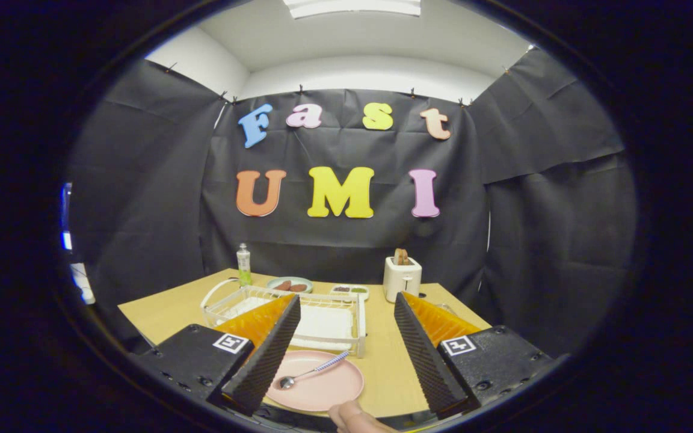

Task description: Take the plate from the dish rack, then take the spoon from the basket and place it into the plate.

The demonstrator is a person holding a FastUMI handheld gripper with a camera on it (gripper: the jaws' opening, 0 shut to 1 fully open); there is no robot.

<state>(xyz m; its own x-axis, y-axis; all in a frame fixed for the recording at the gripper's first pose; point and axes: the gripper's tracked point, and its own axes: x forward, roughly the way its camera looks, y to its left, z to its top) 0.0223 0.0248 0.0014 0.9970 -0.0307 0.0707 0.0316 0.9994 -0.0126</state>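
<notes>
A pink plate [321,381] lies flat on the wooden table [391,367], just ahead of my fingers and nearer the left one. A metal spoon [313,371] with a blue-and-white handle rests on the plate, bowl towards me. The white wire dish rack [322,314] stands just beyond the plate. My gripper [346,355] is open, held above the table's near edge, with nothing between its ribbed black fingers [425,355].
A white toaster [402,278] with bread in it stands at the back right. Behind the rack are a small bottle [243,264], a plate of food [290,284] and a small tray [349,290]. A fingertip [355,418] shows at the near edge.
</notes>
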